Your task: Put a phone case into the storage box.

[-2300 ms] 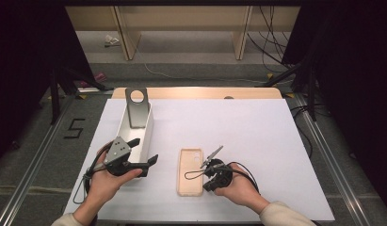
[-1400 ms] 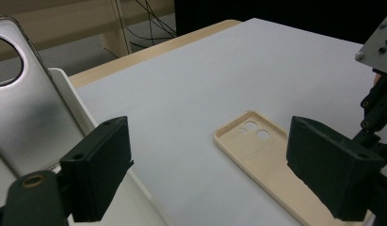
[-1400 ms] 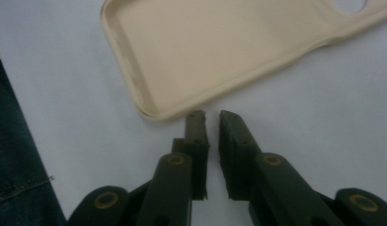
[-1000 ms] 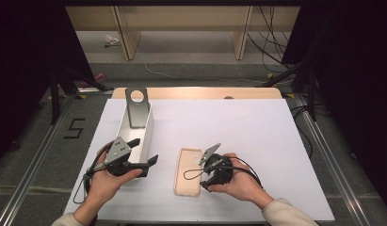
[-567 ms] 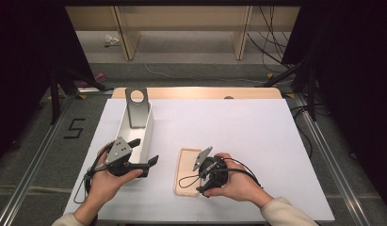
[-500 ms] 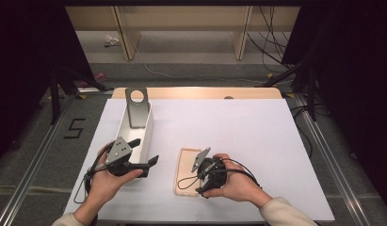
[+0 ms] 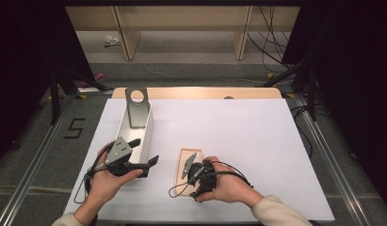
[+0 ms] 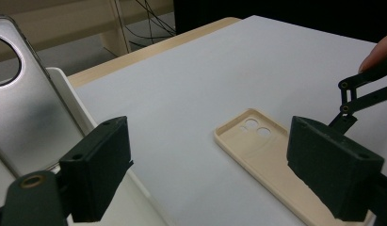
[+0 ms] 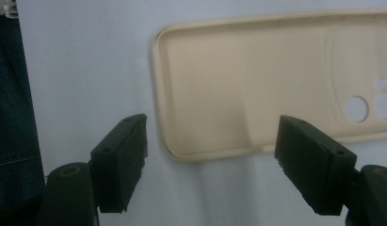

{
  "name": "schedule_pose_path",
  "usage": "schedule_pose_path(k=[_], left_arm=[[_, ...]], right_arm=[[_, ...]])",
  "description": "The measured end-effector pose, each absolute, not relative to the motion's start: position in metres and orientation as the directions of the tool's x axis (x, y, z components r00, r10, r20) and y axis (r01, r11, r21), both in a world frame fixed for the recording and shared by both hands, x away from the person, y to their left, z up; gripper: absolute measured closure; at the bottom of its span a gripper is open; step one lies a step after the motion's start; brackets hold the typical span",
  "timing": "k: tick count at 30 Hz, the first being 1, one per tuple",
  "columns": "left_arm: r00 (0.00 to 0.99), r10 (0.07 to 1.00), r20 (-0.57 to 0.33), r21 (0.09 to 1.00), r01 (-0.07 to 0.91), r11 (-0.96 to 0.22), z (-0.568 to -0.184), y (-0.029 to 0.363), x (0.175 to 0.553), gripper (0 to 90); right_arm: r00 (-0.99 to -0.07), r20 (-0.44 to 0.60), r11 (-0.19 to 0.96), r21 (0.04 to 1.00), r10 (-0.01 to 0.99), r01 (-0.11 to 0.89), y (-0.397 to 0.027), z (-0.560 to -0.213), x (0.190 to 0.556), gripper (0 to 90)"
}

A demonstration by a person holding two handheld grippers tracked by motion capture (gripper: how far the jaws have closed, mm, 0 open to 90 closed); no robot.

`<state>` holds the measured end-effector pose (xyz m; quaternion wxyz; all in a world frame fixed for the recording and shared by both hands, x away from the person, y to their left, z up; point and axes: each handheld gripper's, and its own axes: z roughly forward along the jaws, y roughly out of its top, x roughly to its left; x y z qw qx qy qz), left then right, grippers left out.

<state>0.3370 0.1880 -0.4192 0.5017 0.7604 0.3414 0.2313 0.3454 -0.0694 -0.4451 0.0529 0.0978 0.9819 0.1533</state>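
Observation:
A beige phone case (image 7: 180, 169) lies open side up on the white table sheet (image 7: 238, 127), near the front edge. My right gripper (image 7: 197, 175) hovers low over it, tipped down. In the right gripper view the case (image 9: 257, 84) lies ahead, and my right gripper (image 9: 212, 169) is open with its jaws wide at either side of the case's plain end. My left gripper (image 7: 145, 151) is open beside a white tray (image 7: 146, 134). A silver phone (image 7: 136, 106) leans in that tray. In the left gripper view, my left gripper (image 8: 214, 174) holds nothing, and the case (image 8: 266, 150) lies ahead on the right.
The tray's rim (image 8: 78, 103) and the leaning phone (image 8: 26, 117) are close on the left in the left gripper view. A wooden table edge (image 7: 196, 92) runs along the back of the sheet. Cables lie on the floor beyond.
My right gripper has moved left onto the case and tipped down over its near end. The left gripper, tray and phone have stayed put.

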Motion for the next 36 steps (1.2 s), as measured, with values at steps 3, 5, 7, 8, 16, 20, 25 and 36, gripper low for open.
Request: schedule_pose_path(k=[3, 5, 7, 8, 16, 20, 25, 36], left_arm=[[0.66, 0.751, 0.011, 0.921, 0.286, -0.265, -0.419, 0.188, 0.337, 13.9], [0.661, 0.751, 0.01, 0.921, 0.286, -0.265, -0.419, 0.188, 0.337, 13.9], [0.66, 0.751, 0.009, 0.921, 0.287, -0.262, -0.419, 0.188, 0.337, 13.9], [0.66, 0.752, 0.01, 0.921, 0.286, -0.264, -0.419, 0.188, 0.337, 13.9], [0.659, 0.752, 0.009, 0.921, 0.287, -0.263, -0.419, 0.188, 0.337, 14.0], [0.659, 0.752, 0.009, 0.921, 0.287, -0.262, -0.419, 0.188, 0.338, 13.9], [0.659, 0.752, 0.008, 0.922, 0.287, -0.262, -0.419, 0.189, 0.338, 13.9], [0.659, 0.752, 0.01, 0.921, 0.286, -0.263, -0.419, 0.189, 0.338, 14.0]], right_arm=[[-0.977, -0.08, 0.938, 0.303, 0.198, 0.166, -0.066, -0.446, 0.345, 27.9], [-0.978, -0.084, 0.942, 0.295, 0.19, 0.158, -0.064, -0.446, 0.345, 29.5], [-0.98, -0.083, 0.946, 0.289, 0.179, 0.148, -0.061, -0.447, 0.345, 30.4], [-0.98, -0.085, 0.947, 0.287, 0.178, 0.147, -0.059, -0.447, 0.345, 30.9], [-0.984, -0.095, 0.959, 0.253, 0.153, 0.124, -0.05, -0.45, 0.344, 33.2], [-0.984, -0.101, 0.963, 0.245, 0.144, 0.116, -0.047, -0.451, 0.343, 34.0], [-0.985, -0.117, 0.969, 0.226, 0.13, 0.101, -0.042, -0.453, 0.343, 34.9], [-0.985, -0.13, 0.977, 0.193, 0.113, 0.087, -0.036, -0.456, 0.341, 37.7]])
